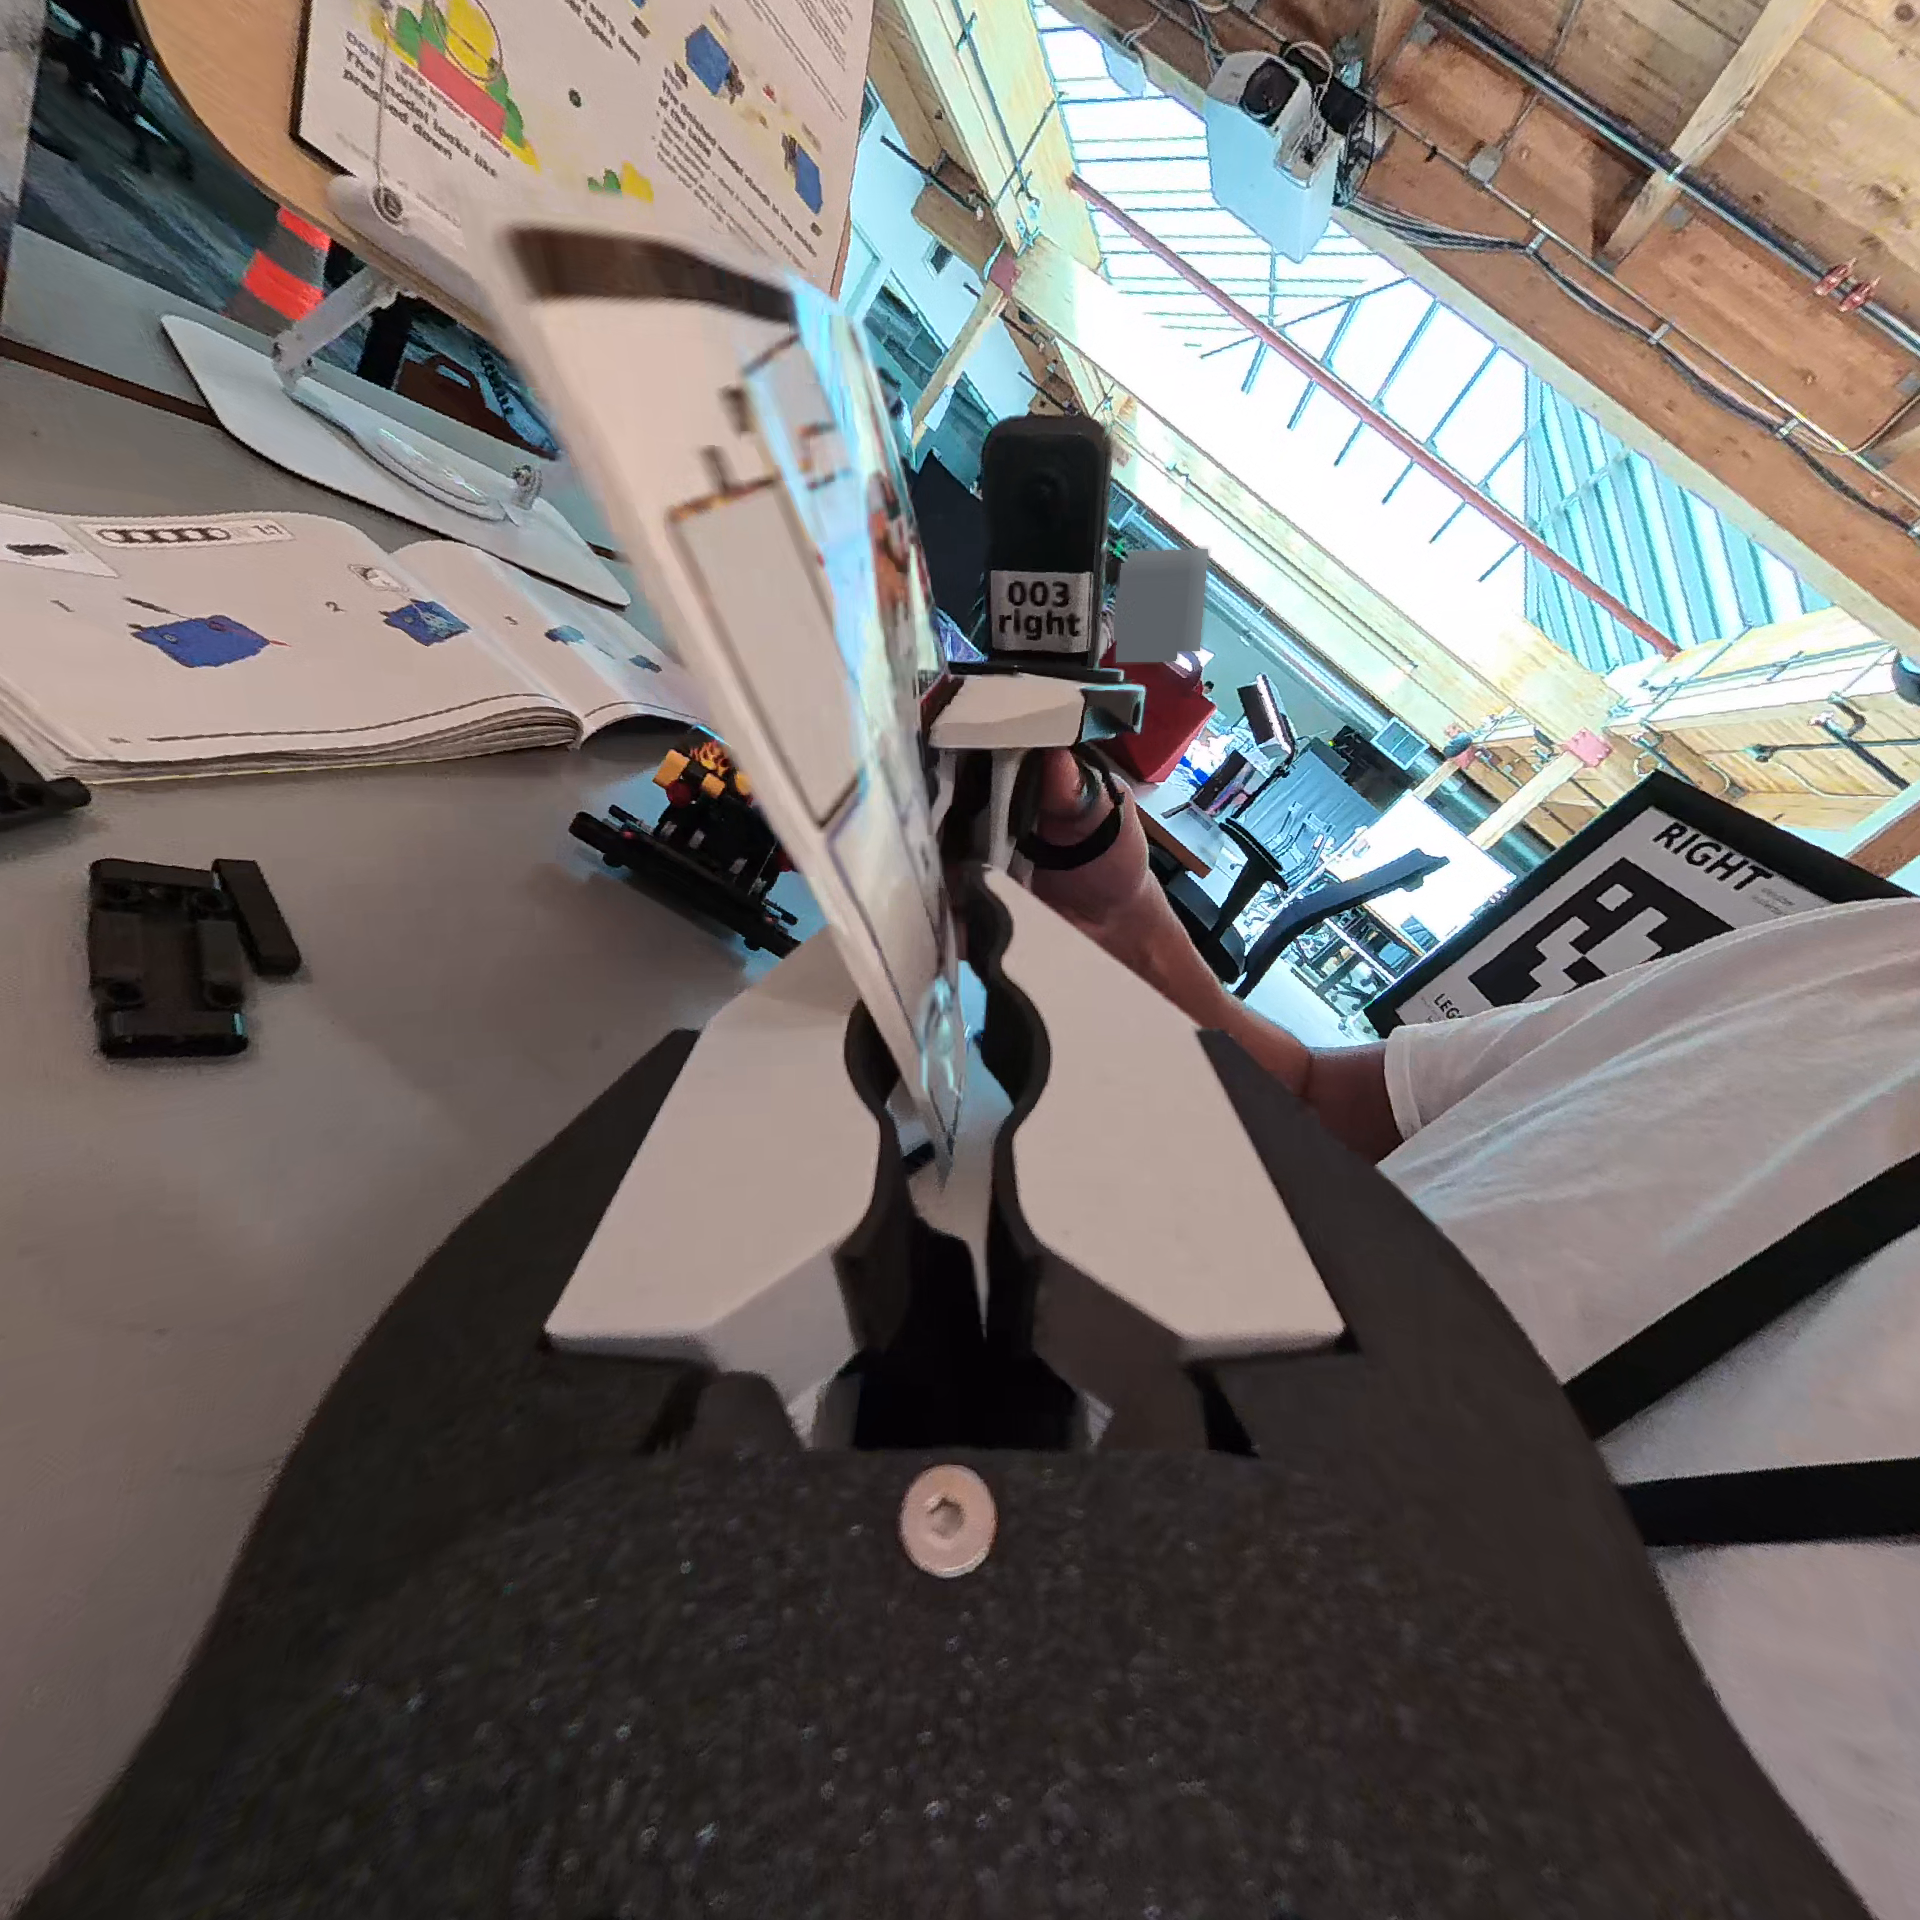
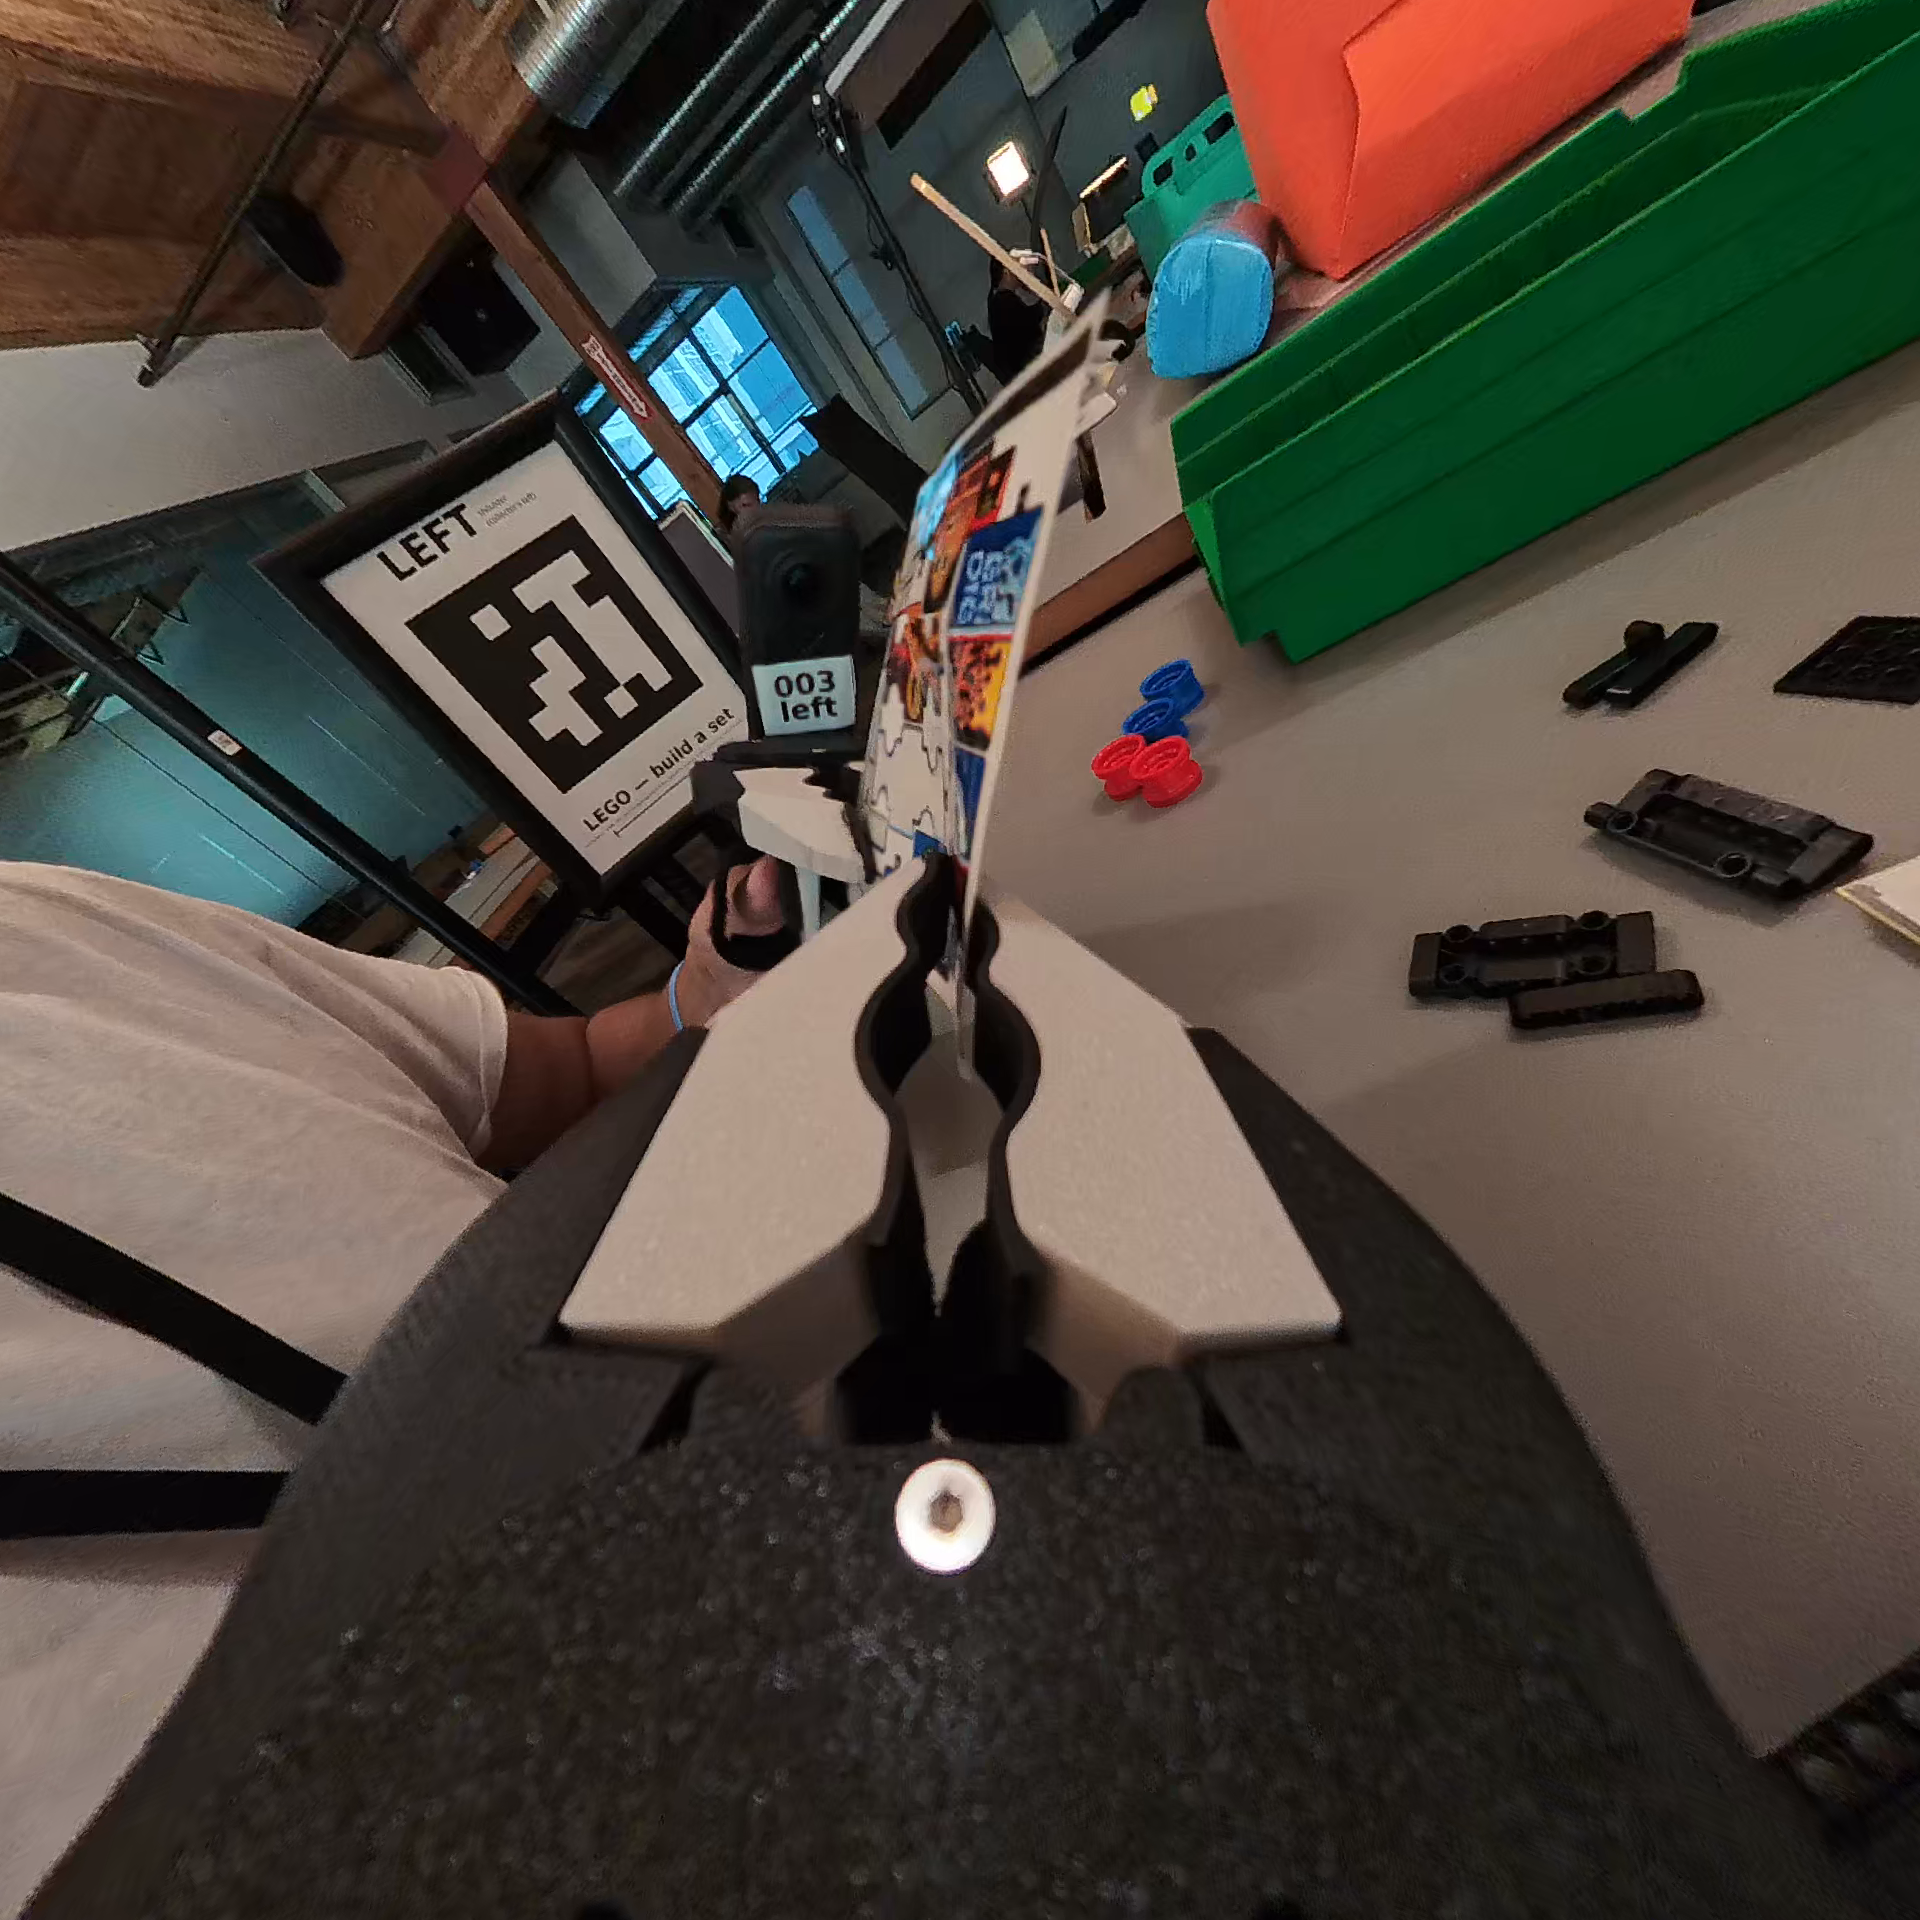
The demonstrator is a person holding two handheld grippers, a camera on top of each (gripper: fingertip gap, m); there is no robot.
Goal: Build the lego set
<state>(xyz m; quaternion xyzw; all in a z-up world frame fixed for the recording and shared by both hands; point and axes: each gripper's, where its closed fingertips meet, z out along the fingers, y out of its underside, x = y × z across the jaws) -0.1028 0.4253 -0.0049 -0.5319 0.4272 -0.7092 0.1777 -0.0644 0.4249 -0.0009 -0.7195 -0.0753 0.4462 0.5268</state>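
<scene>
You hold the sticker sheet aloft above the table, left claw and right claw each clamped on an edge. Opposing pulls could tear it.

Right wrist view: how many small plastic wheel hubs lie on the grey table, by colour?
Blue round plastic wheel hubs: 2
Red round plastic wheel hubs: 2
Total: 4, in one cluster on the grey table, with the blue pair farther from the camera than the red pair.
</scene>
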